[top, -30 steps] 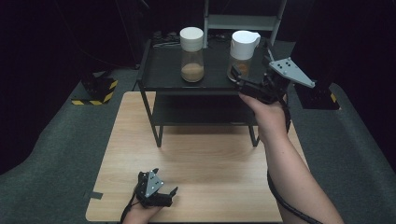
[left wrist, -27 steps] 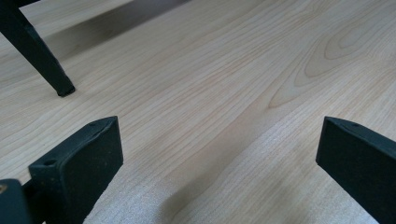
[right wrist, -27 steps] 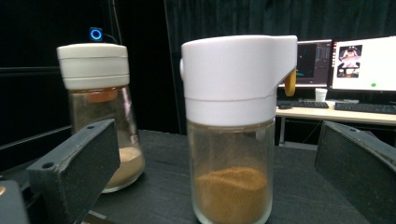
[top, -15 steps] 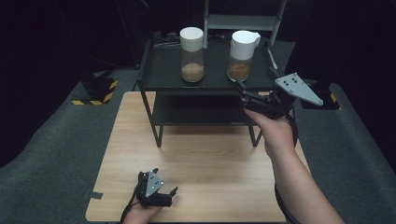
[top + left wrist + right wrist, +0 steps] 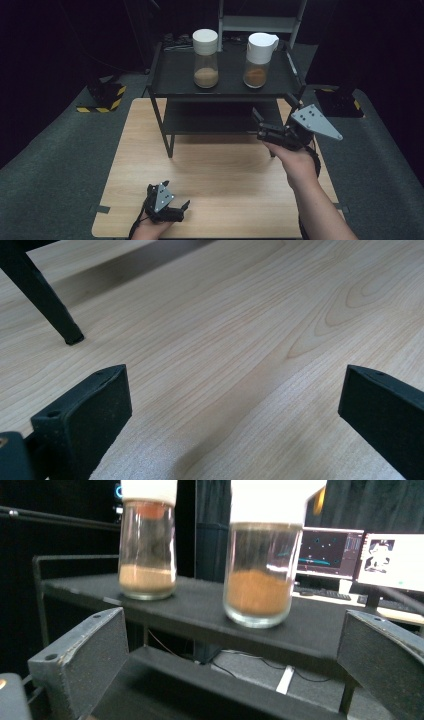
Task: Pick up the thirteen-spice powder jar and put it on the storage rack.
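Two jars [image 5: 205, 59] [image 5: 259, 60] side by side atop shelf rack [image 5: 170, 87], on table [image 5: 215, 170].

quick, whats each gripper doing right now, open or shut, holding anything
left gripper: open, empty, low over the wooden table.
right gripper: open, empty, facing the spouted jar on the black shelf.

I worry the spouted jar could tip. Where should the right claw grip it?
Grip the spouted jar on its clear glass body below the white lid, coming level from the shelf's front edge. It stands upright, and the right claw, open, already faces it.
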Available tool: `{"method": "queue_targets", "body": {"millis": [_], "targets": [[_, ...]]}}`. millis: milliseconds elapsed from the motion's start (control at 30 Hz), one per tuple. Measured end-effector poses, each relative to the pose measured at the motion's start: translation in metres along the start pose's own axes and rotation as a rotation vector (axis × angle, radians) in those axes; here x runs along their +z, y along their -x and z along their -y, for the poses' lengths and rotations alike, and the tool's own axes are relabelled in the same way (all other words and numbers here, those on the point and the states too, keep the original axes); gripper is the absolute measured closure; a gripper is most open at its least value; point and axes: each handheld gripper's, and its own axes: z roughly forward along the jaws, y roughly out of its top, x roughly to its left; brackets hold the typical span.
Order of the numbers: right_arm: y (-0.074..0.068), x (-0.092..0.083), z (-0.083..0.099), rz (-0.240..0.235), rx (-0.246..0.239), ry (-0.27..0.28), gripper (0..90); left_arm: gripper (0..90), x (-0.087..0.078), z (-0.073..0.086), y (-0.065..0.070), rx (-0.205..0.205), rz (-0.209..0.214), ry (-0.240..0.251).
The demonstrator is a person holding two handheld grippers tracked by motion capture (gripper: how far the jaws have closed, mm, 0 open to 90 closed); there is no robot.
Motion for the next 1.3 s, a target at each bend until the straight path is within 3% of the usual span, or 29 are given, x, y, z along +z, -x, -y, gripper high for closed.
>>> {"method": "queue_targets", "body": {"millis": [467, 1300], "targets": [[-0.003, -0.019, 0.038, -0.009, -0.001, -0.046, 0.0, 1.0, -0.001, 0.001, -0.001, -0.004, 0.008, 0.004], [-0.006, -0.042, 0.089, -0.016, -0.071, -0.135, 0.0, 1.0, -0.001, 0.001, 0.001, 0.010, 0.002, 0.004]]}}
